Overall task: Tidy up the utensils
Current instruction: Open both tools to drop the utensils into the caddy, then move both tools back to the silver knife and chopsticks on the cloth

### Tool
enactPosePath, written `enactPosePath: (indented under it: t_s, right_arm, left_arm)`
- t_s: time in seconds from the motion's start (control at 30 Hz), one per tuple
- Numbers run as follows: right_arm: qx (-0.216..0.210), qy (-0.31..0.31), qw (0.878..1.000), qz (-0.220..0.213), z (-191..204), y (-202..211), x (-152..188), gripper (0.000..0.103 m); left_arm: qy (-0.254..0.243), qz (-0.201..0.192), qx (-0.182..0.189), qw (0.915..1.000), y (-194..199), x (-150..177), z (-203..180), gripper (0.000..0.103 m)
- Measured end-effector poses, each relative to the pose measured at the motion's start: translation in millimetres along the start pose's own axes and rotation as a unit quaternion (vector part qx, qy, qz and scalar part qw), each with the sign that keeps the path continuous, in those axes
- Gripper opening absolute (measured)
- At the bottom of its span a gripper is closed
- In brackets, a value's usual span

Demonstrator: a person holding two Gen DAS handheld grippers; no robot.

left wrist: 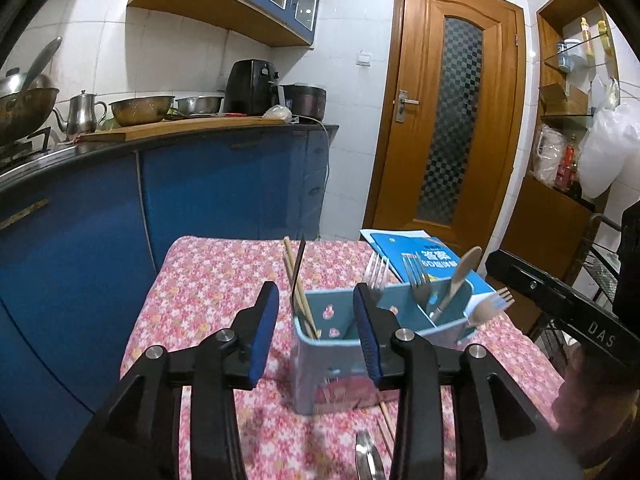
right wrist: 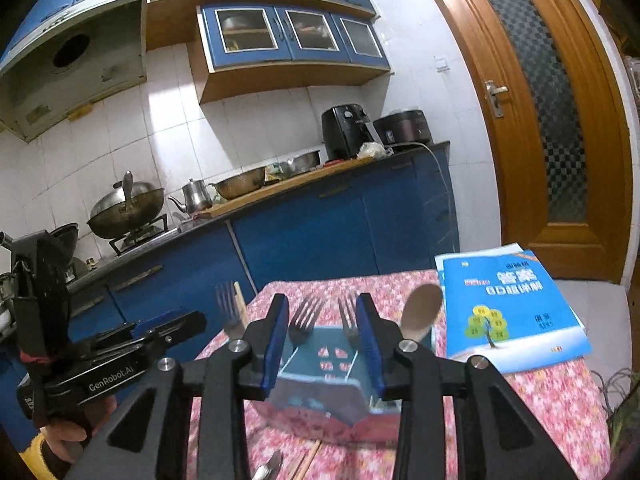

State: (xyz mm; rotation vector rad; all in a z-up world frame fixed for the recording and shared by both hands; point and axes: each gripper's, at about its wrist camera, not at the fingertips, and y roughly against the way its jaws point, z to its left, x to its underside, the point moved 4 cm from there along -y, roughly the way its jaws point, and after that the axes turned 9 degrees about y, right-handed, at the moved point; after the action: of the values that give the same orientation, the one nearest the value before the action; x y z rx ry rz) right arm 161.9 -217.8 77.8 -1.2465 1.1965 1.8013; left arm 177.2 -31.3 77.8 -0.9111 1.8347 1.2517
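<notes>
The teal plastic utensil holder with pink flower prints (left wrist: 340,344) stands upright on the surface covered by a pink floral cloth (left wrist: 208,280), divided into compartments. Its left compartment holds pale wooden chopsticks (left wrist: 294,280) and one dark chopstick leaning together; silver metal forks (left wrist: 416,280) stand in the middle, and a wooden spoon (left wrist: 460,276) and a wooden fork (left wrist: 490,306) lean out of the right side. A blue paperback book with a tree on its cover (right wrist: 508,304) lies flat on the cloth just behind the holder. More wooden chopsticks (left wrist: 386,420) and the bowl of a metal spoon (left wrist: 366,456) lie on the cloth in front of the holder, beneath the jaws.

The left hand-held gripper (left wrist: 316,304) points slightly downward at the holder, jaws partly open and empty, its right blue pad overlapping the holder's rim in view. The right hand-held gripper (right wrist: 322,320) is likewise partly open with nothing clamped, framing the holder and two forks between its pads. In the right wrist view a hand (right wrist: 64,440) grasps the left device's handle at lower left
</notes>
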Motion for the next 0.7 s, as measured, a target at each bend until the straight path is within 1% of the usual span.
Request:
enactPosePath:
  t_s: [0.23, 0.47, 0.7]
  right_arm:
    - [0.014, -0.002, 0.999, 0.045, 12.7, 18.3, 18.2, 0.039]
    - [0.025, -0.006, 0.996, 0.084, 22.2, 39.0, 42.6, 0.042]
    - [0.029, -0.021, 0.993, 0.114, 25.9, 56.6, 68.6, 0.045]
  left_arm:
    - [0.015, 0.03, -0.007, 0.9994, 21.2, 14.8, 7.4, 0.042]
    - [0.005, 0.066, -0.019, 0.9976, 33.1, 36.8, 7.5, 0.044]
    - [0.005, 0.11, -0.016, 0.9938, 40.6, 62.7, 1.6, 0.044]
